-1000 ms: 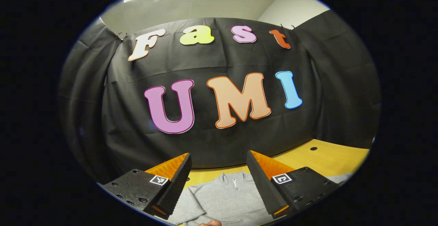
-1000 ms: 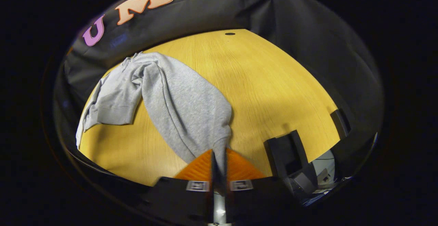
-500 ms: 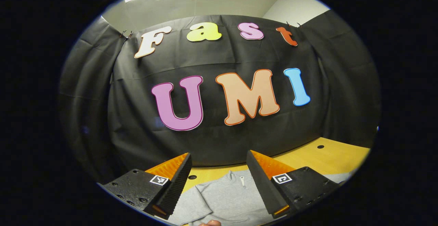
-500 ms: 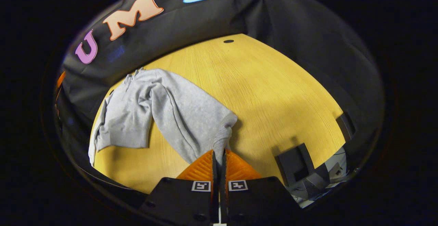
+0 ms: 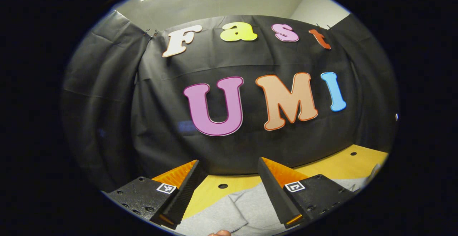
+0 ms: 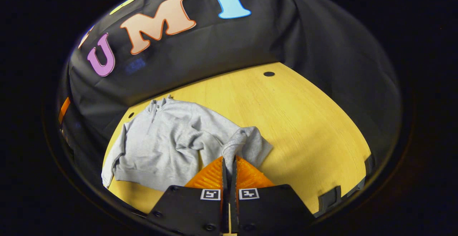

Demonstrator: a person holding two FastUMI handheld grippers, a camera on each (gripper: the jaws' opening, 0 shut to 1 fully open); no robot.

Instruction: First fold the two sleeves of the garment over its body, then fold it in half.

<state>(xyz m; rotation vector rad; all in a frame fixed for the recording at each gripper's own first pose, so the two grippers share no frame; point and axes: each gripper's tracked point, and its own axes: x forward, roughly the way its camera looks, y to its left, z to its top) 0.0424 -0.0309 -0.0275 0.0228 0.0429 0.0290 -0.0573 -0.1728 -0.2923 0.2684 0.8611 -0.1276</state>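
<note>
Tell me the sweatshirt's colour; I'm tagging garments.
Light heather grey sweatshirt, plain, with no print; the right gripper view shows it best.

The right gripper (image 6: 229, 161) hides the grey sweatshirt's (image 6: 161, 146) cuff between its fingers.

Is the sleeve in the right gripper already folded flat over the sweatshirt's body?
Not yet. The right gripper is shut on the sleeve, whose cuff is lifted and bunched beside the gray sweatshirt rather than flat.

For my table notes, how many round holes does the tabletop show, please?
2: one hole beside the sweatshirt's collar, another hole by the far wall; the sweatshirt may hide more.
</note>
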